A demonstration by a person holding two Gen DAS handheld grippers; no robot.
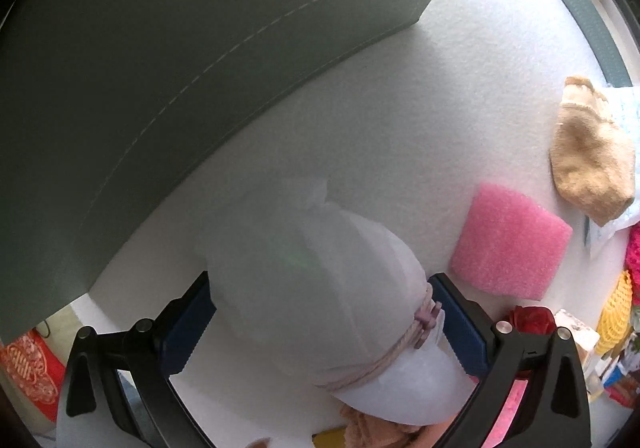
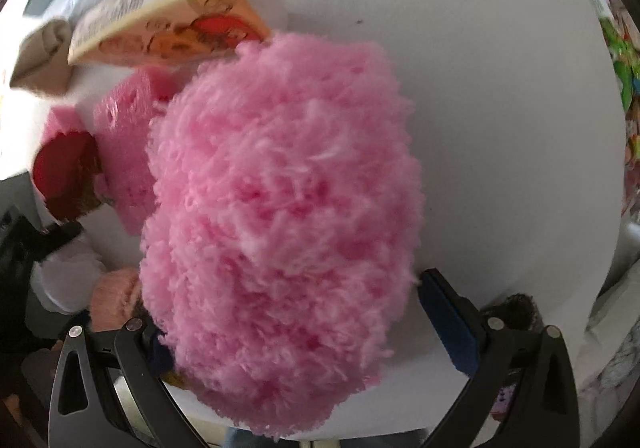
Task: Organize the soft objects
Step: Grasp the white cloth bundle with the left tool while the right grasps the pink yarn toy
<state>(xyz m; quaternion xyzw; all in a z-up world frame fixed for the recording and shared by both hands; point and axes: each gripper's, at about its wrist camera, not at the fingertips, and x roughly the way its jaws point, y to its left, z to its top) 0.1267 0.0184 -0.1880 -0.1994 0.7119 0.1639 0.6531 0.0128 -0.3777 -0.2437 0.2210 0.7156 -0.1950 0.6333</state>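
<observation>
My left gripper (image 1: pixel 324 312) is shut on a white gauze bag (image 1: pixel 320 260) tied with a cord and a pale toggle. The bag bulges between the blue pads (image 1: pixel 188 324), above the white tabletop (image 1: pixel 400 108). A big grey stitched box (image 1: pixel 160 68) stands just behind it on the left. My right gripper (image 2: pixel 288 308) is shut on a fluffy pink ball (image 2: pixel 280 208) that fills the middle of the right wrist view. Its left finger is hidden behind the fluff, and the right pad (image 2: pixel 444 320) touches the ball's edge.
On the table lie a pink foam pad (image 1: pixel 512 240), a tan towel (image 1: pixel 592 160), a red flower (image 1: pixel 528 318) and yellow netting (image 1: pixel 616 312). A second grey box (image 1: pixel 580 8) is far right. A printed carton (image 2: pixel 172 20), pink sponge (image 2: pixel 124 152) and beige cloth (image 2: pixel 40 56) lie left of the ball.
</observation>
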